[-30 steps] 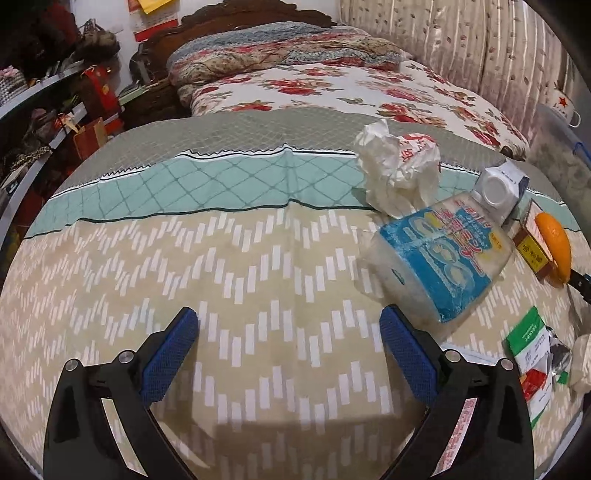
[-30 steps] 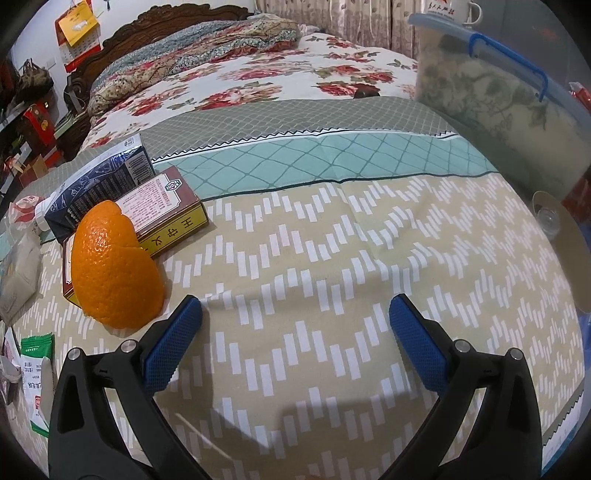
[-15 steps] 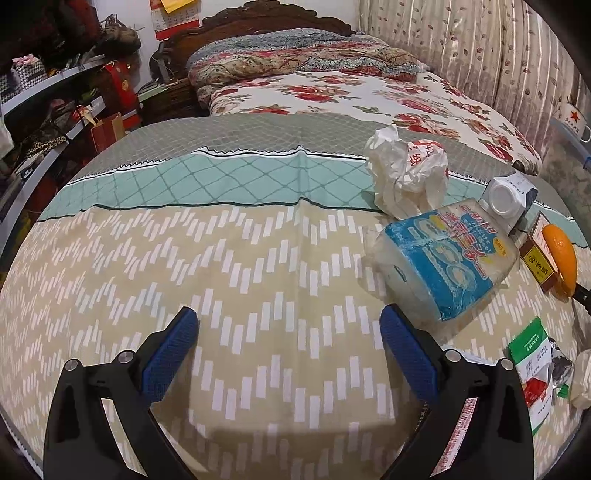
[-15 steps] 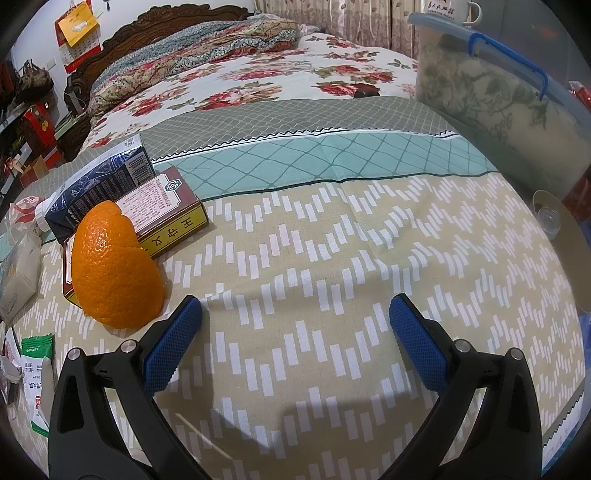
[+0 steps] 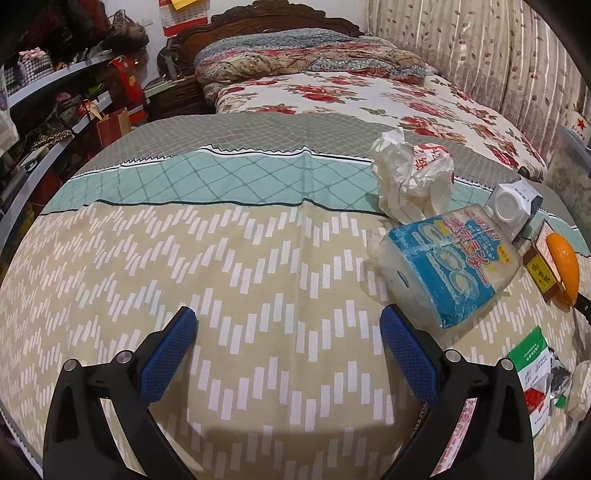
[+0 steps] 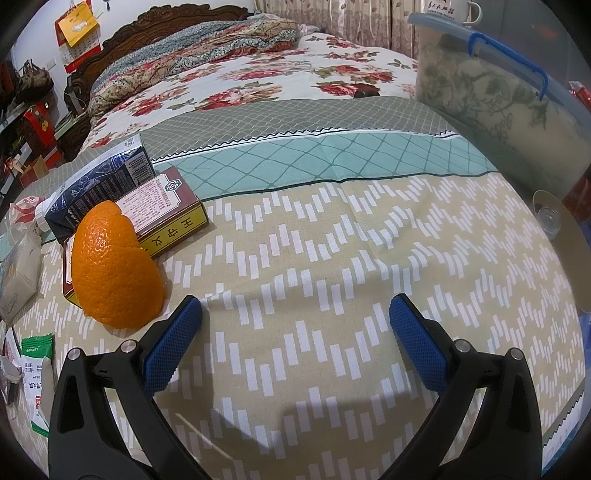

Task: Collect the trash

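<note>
Trash lies on the patterned bedspread (image 5: 240,258). In the left wrist view a crumpled white bag (image 5: 413,173), a blue-and-clear plastic package (image 5: 450,262), a white-capped carton (image 5: 513,205), an orange peel (image 5: 563,262) and a green-white sachet (image 5: 532,365) sit to the right. My left gripper (image 5: 288,332) is open and empty, left of the package. In the right wrist view the orange peel (image 6: 114,269) leans on a red-yellow box (image 6: 162,218) beside a dark carton (image 6: 99,188). My right gripper (image 6: 295,321) is open and empty, just right of the peel.
A clear storage bin with a blue handle (image 6: 498,96) stands at the bed's right edge. Folded quilts (image 5: 306,55) and a wooden headboard (image 5: 277,14) lie beyond. Cluttered shelves (image 5: 55,110) run along the left. A green sachet (image 6: 35,365) lies at the lower left.
The left gripper's view has swung a little to the left and back, so the trash sits slightly further right. The right gripper has not moved.
</note>
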Action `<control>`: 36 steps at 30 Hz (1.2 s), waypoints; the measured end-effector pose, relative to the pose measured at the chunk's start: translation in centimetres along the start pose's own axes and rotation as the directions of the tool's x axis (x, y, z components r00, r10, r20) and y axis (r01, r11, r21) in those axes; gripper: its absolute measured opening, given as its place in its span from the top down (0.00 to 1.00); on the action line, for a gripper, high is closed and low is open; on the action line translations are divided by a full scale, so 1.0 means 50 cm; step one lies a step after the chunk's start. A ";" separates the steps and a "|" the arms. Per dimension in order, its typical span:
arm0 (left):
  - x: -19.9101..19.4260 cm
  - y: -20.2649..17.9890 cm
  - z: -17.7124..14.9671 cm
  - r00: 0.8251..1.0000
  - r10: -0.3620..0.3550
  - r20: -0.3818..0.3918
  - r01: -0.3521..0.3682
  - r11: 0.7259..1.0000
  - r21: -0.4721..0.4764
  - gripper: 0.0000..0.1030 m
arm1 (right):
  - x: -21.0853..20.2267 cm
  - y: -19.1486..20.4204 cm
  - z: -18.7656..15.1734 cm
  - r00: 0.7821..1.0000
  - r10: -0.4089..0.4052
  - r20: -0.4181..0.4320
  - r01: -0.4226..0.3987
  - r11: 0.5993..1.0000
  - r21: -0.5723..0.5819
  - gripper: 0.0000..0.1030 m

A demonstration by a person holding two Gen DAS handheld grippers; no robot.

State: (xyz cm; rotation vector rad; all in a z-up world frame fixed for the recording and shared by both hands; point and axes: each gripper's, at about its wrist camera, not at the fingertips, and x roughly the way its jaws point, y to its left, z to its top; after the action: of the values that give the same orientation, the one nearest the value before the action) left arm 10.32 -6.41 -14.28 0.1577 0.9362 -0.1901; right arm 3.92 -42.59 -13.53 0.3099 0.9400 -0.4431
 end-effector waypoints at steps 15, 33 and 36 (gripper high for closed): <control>-0.049 0.009 -0.019 0.998 -0.042 -0.039 0.041 0.999 -0.019 0.08 | -0.069 -0.028 -0.021 0.992 0.130 0.004 -0.129 0.987 0.096 0.03; -0.257 -0.088 -0.232 0.906 -0.413 -0.088 0.418 0.908 0.039 0.08 | -0.339 0.089 -0.264 0.913 0.259 0.315 -0.250 0.966 -0.069 0.23; -0.225 -0.085 -0.239 0.846 -0.497 -0.194 0.507 0.862 -0.003 0.09 | -0.325 0.074 -0.264 0.918 0.262 0.297 -0.258 0.965 -0.055 0.25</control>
State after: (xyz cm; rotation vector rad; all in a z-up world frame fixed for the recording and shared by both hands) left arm -6.52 -6.92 -12.36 -0.0318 1.1514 -0.6972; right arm -11.84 -29.82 -7.16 0.3376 0.5910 -0.2288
